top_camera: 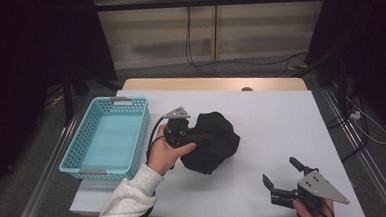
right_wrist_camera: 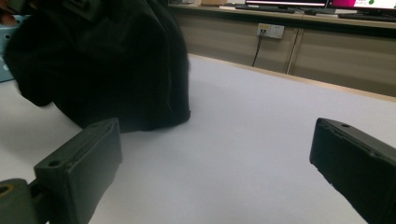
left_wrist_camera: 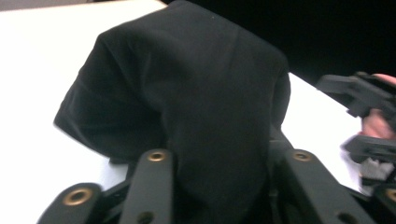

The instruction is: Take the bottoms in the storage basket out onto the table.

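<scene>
Crumpled black fabric garment (top_camera: 213, 142), heaped mid-table on the white sheet (top_camera: 260, 117) right of the perforated turquoise plastic basket (top_camera: 110, 134), bunched between the left gripper (left_wrist_camera: 217, 186) jaws, evidently for transfer; right gripper (top_camera: 283, 174) spread wide, idle, holding nothing.

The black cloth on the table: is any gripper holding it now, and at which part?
The left gripper has a fold at the left edge of the black cloth between its jaws; whether they press it cannot be told. The right gripper is open and holds nothing.
</scene>
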`<state>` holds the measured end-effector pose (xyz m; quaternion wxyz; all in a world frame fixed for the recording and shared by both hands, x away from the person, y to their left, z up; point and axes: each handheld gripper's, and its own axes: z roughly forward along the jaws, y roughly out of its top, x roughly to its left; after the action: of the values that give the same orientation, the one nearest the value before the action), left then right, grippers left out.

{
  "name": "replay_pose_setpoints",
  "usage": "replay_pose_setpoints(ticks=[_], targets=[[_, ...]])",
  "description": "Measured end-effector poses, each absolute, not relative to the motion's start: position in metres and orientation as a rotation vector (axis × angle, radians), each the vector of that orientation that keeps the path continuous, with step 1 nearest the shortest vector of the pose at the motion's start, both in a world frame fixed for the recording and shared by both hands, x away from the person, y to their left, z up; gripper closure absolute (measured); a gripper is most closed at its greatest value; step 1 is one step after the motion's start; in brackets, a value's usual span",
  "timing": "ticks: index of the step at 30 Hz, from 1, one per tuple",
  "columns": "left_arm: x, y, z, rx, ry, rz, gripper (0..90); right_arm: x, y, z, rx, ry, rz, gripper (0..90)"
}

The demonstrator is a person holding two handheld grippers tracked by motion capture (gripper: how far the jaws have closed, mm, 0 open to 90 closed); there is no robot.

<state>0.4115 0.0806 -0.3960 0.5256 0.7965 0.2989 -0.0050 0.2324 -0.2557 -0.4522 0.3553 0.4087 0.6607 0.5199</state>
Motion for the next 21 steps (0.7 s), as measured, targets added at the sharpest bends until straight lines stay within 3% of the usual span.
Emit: replay_pose_setpoints(ticks=[5,10,21], targets=[[0.422,0.097,-0.421,1.929,0.804,0.075,40.4,0.235,-0.254,-0.454,1.069,1.732,1.329,1.0],[0.417,0.111,-0.416,1.954,0.791,0.191,22.2,0.240,-0.250,-0.455,1.078,1.762,1.309,0.9],[0.403,0.121,-0.414,2.000,0.762,0.216,7.3,0.262,-0.231,-0.456,1.080,1.834,1.286,0.1]])
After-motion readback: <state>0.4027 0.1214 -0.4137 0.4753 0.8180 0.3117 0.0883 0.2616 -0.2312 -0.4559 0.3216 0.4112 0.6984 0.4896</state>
